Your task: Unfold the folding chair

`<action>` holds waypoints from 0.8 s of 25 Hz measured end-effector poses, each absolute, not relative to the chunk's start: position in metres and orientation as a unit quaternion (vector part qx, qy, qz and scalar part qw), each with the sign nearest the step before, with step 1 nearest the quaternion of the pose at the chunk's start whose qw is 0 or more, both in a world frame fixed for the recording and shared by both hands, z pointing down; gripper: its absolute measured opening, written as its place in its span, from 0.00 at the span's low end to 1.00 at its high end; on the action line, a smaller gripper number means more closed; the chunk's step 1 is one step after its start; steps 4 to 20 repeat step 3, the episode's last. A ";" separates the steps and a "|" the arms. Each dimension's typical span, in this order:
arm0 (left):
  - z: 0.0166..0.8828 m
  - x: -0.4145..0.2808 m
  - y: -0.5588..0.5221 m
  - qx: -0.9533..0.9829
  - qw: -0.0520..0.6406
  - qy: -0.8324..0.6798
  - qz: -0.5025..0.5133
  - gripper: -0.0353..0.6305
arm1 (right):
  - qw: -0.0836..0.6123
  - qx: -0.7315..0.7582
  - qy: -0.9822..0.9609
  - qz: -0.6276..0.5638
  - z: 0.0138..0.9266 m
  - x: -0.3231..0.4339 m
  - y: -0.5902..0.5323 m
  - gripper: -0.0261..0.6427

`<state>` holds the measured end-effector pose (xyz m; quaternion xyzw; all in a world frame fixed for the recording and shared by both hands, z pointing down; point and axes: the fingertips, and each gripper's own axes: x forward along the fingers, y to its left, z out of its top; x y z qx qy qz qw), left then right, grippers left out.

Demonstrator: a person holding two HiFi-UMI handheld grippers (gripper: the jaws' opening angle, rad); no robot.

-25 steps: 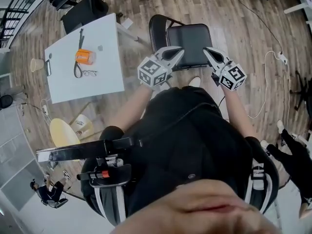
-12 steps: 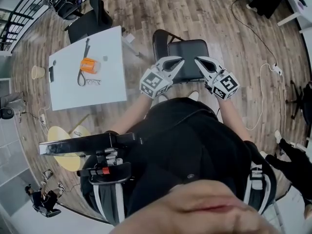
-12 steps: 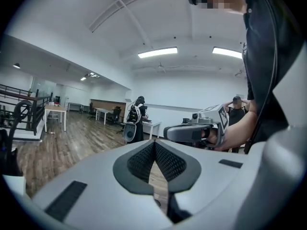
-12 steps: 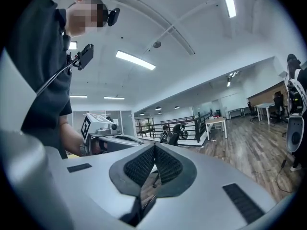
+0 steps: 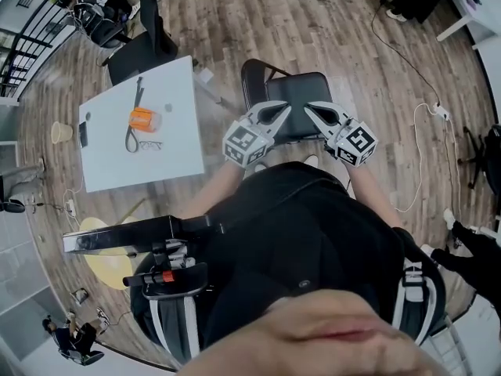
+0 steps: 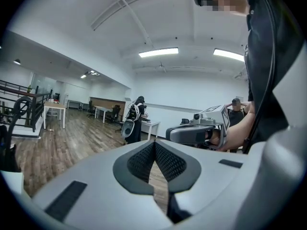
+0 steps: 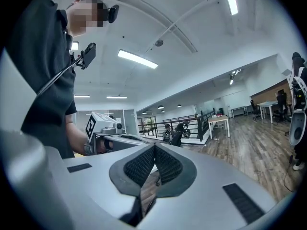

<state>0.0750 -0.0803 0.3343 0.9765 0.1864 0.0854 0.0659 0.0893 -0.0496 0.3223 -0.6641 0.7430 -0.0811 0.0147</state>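
Observation:
The black folding chair (image 5: 300,100) stands on the wooden floor in front of me in the head view, its seat flat and its backrest (image 5: 251,78) to the left. My left gripper (image 5: 285,109) and right gripper (image 5: 308,106) hover above the seat's near edge, shut, tips pointing at each other and almost meeting. Neither holds anything. In the left gripper view the shut left gripper (image 6: 154,143) faces the right gripper (image 6: 199,131) across the room. In the right gripper view the shut right gripper (image 7: 154,148) faces the left gripper (image 7: 109,137). The chair is hidden in both gripper views.
A white table (image 5: 109,159) stands left of the chair with an orange object (image 5: 142,120), glasses (image 5: 150,144) and a black strap on it. Behind it is a black office chair (image 5: 133,47). A white cable (image 5: 420,151) trails on the floor at right. A yellow stool (image 5: 100,255) is near left.
Both grippers have risen and drawn inward, the right one more; their tips now sit close together over the chair seat. Both stayed shut.

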 end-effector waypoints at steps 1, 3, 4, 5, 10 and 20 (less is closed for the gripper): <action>0.334 0.076 -0.080 0.976 0.066 0.185 0.088 0.06 | 0.016 -0.664 0.743 -0.083 0.322 0.090 -0.049 0.05; 0.332 0.079 -0.079 0.976 0.068 0.183 0.093 0.06 | 0.019 -0.664 0.742 -0.086 0.320 0.093 -0.047 0.05; 0.332 0.079 -0.079 0.976 0.068 0.183 0.093 0.06 | 0.019 -0.664 0.742 -0.086 0.320 0.093 -0.047 0.05; 0.332 0.079 -0.079 0.976 0.068 0.183 0.093 0.06 | 0.019 -0.664 0.742 -0.086 0.320 0.093 -0.047 0.05; 0.332 0.079 -0.079 0.976 0.068 0.183 0.093 0.06 | 0.019 -0.664 0.742 -0.086 0.320 0.093 -0.047 0.05; 0.332 0.079 -0.079 0.976 0.068 0.183 0.093 0.06 | 0.019 -0.664 0.742 -0.086 0.320 0.093 -0.047 0.05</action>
